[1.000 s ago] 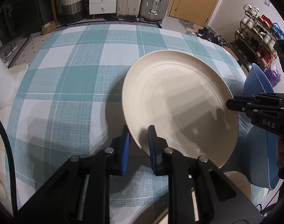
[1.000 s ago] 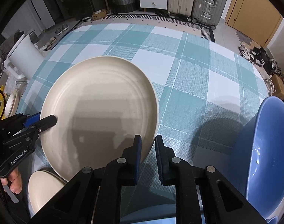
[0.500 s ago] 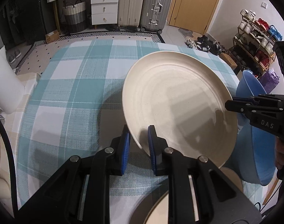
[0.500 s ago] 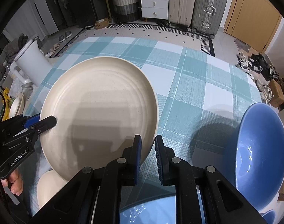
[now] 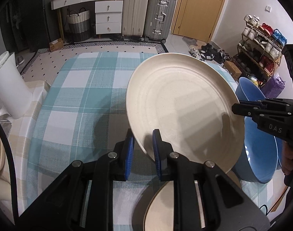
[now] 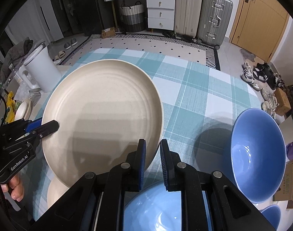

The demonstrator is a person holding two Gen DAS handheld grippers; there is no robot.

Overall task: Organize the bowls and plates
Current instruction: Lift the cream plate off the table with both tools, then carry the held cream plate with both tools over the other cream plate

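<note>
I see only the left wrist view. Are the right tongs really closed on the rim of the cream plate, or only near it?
Observer: Closed on it. In the right wrist view the right tongs pinch the rim of the cream plate between both blue pads.
Operator: I see one blue bowl beside the plate. Are there more?
Observer: Yes. Besides that blue bowl, a second blue bowl sits directly under the right tongs.
</note>
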